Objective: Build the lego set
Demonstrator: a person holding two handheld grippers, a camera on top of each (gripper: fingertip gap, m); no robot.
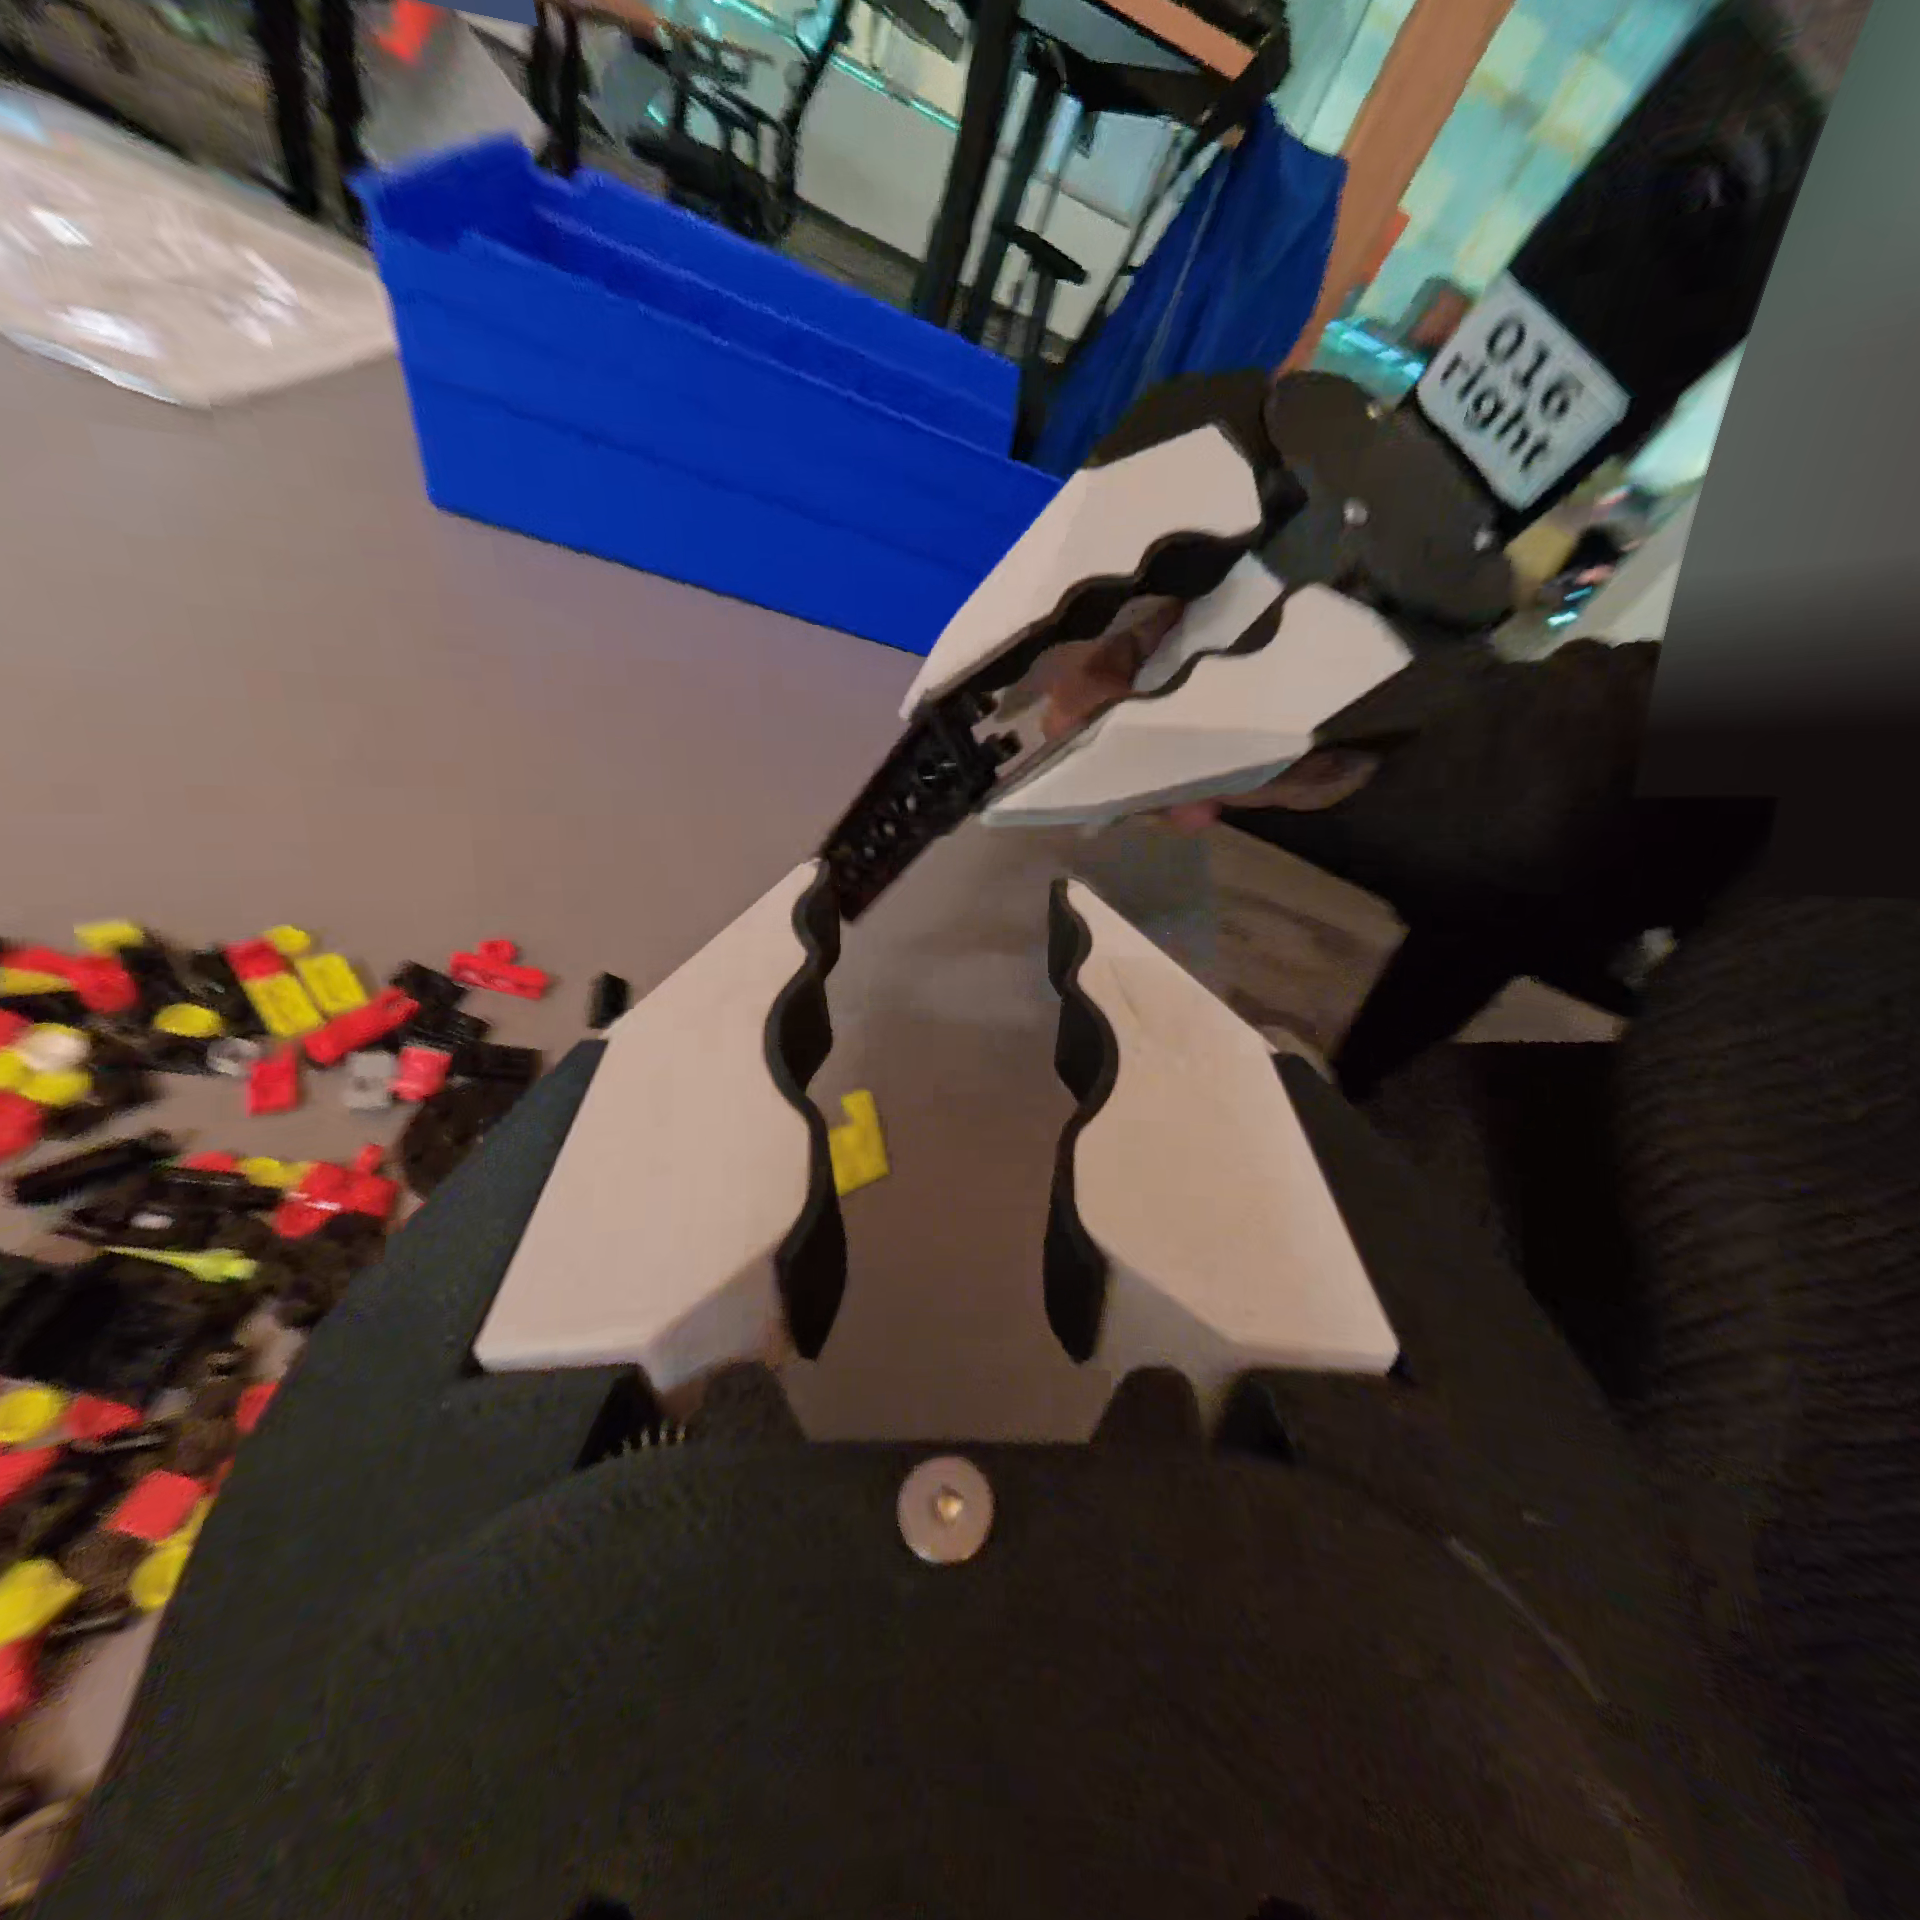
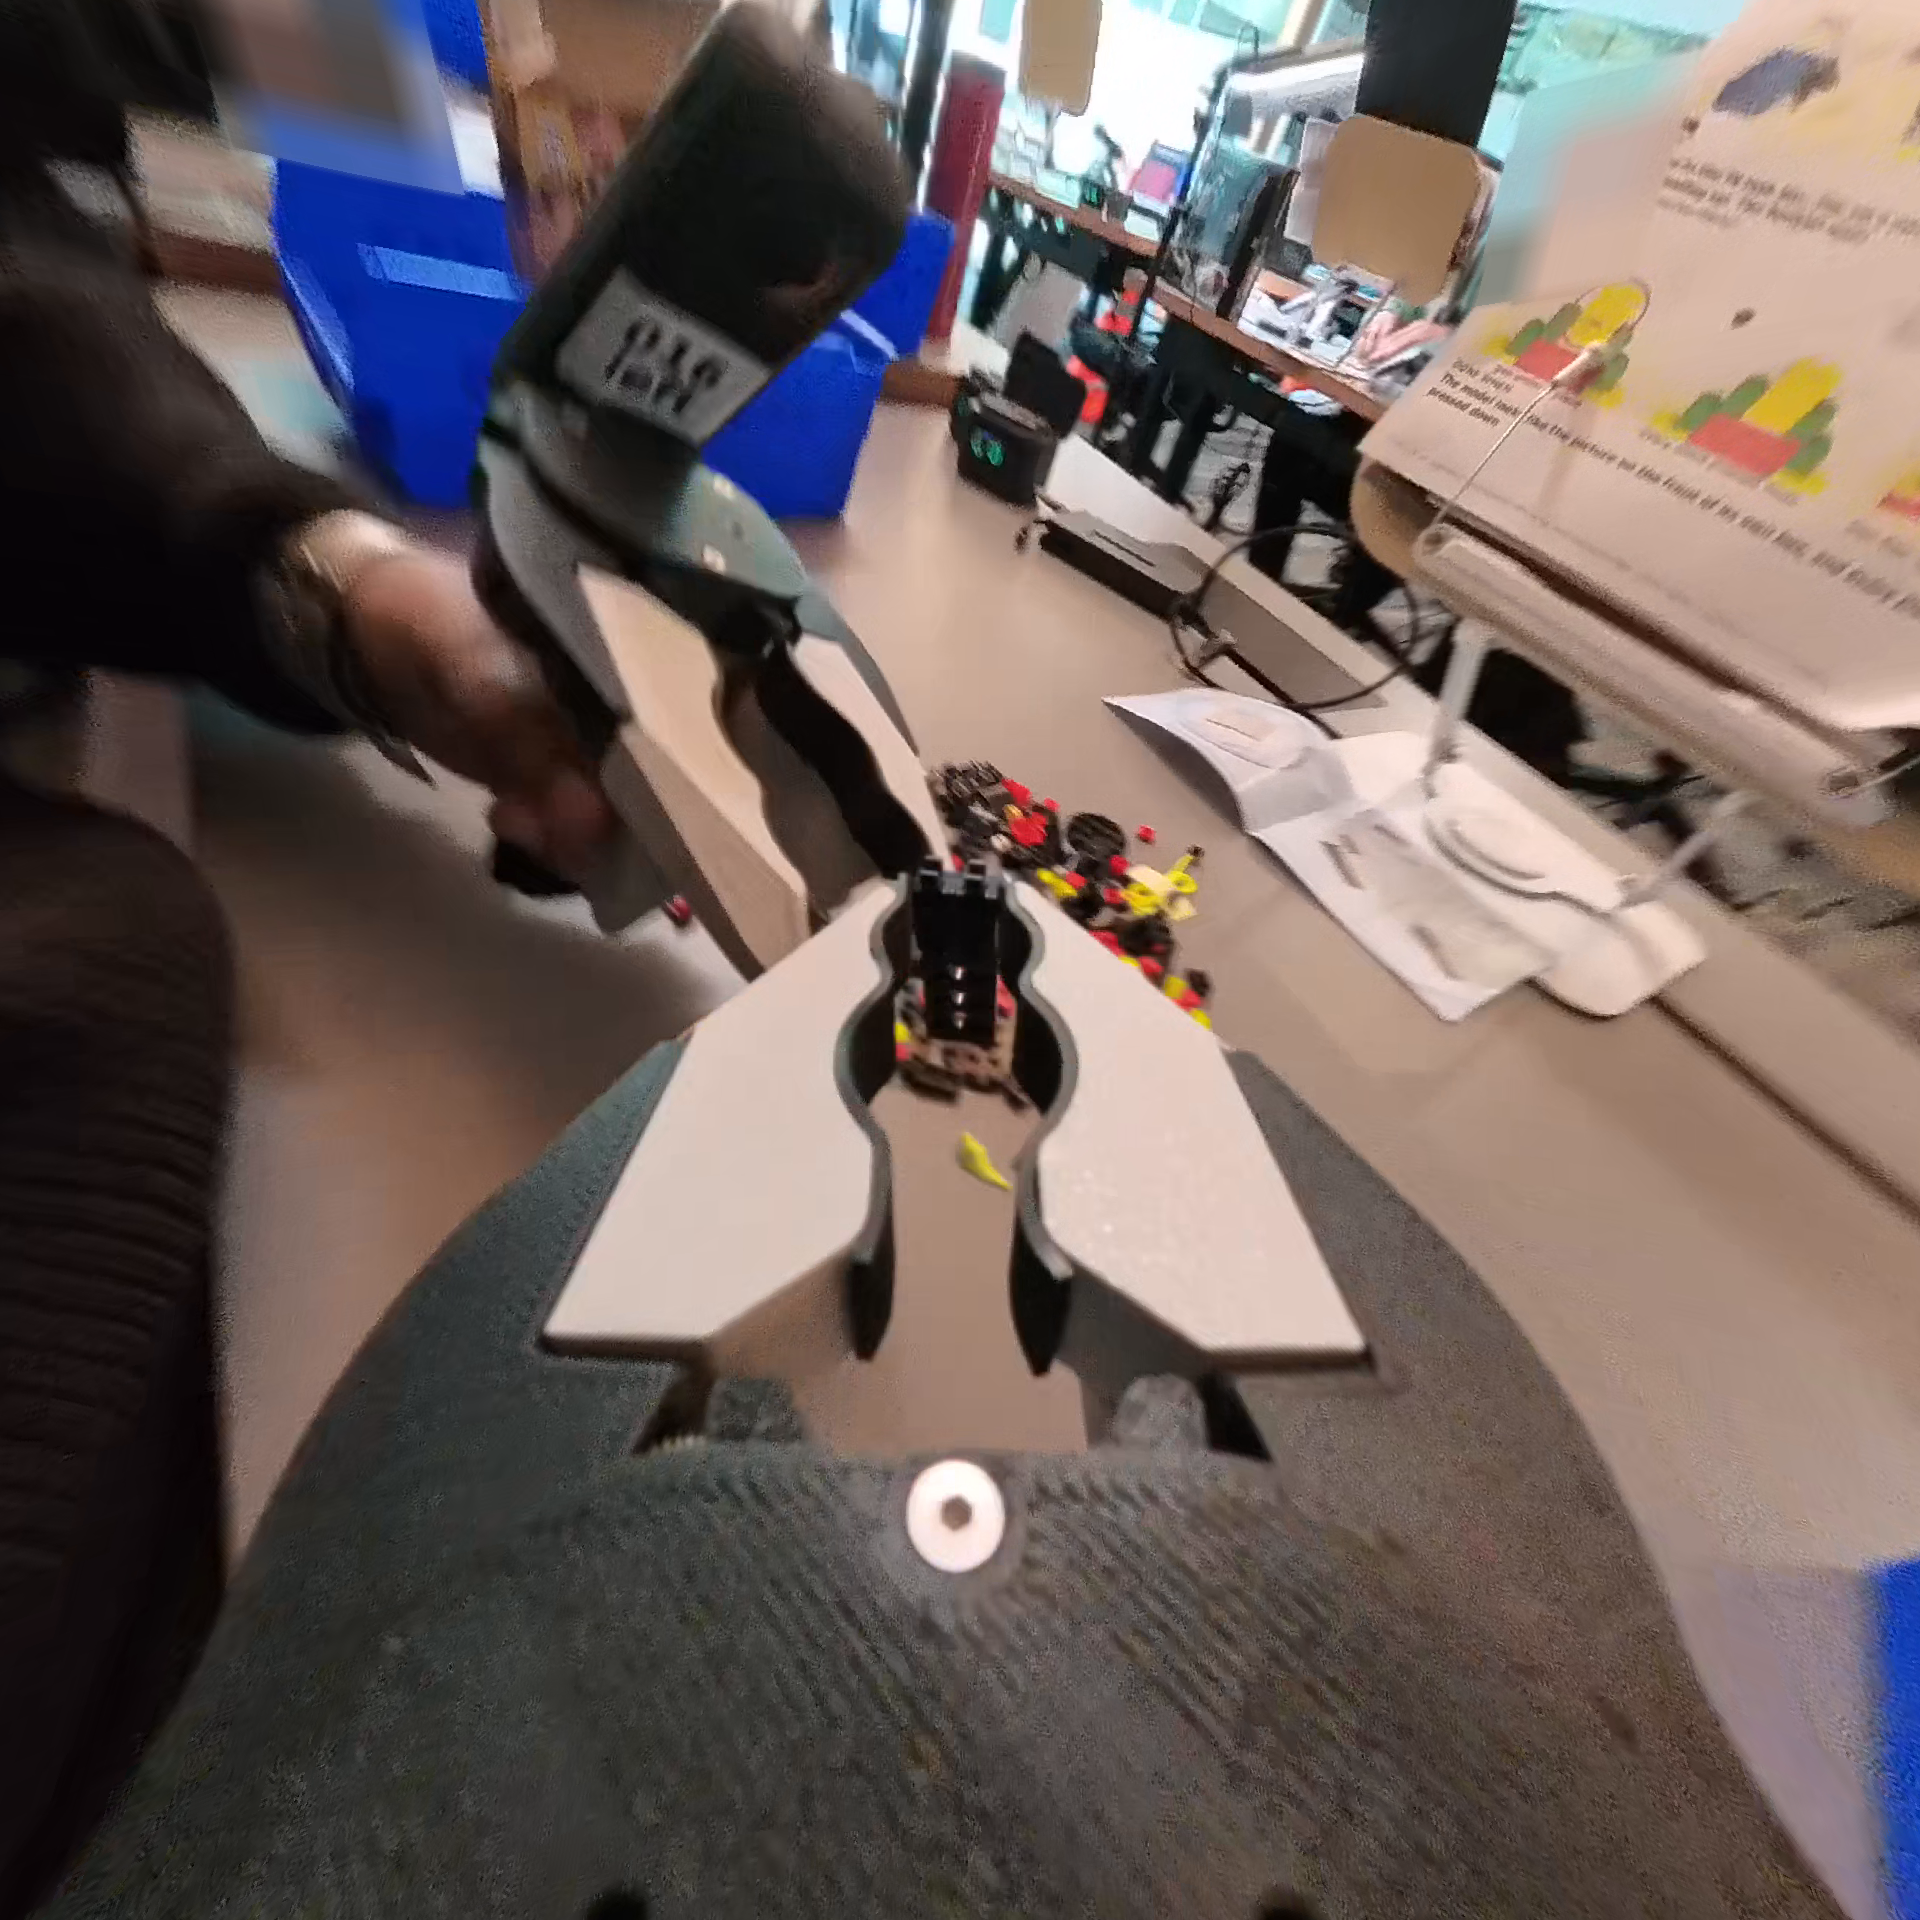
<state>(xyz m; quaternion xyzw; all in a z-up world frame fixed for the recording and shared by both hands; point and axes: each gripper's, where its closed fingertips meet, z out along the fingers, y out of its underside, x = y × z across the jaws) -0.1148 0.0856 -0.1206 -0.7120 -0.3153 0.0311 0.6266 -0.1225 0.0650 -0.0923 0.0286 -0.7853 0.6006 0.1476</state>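
My right gripper (image 2: 954, 899) is shut on a long black lego assembly (image 2: 956, 977) and holds it above the grey table. In the left wrist view this gripper (image 1: 951, 769) comes in from the upper right, with the assembly (image 1: 899, 821) sticking out down-left. My left gripper (image 1: 940, 904) is open and empty. Its left fingertip (image 1: 821, 904) is right at the assembly's free end. The left gripper (image 2: 873, 873) also shows in the right wrist view, held by a hand. A pile of red, yellow and black lego pieces (image 1: 208, 1091) lies on the table, also seen in the right wrist view (image 2: 1091, 883).
A lone yellow piece (image 1: 857, 1143) lies on the table under the grippers. A blue bin (image 1: 675, 395) stands behind. An open instruction booklet (image 2: 1403, 862) lies right of the pile, under a stand holding printed sheets (image 2: 1714, 416). The person's dark sleeve (image 2: 104, 1143) is at left.
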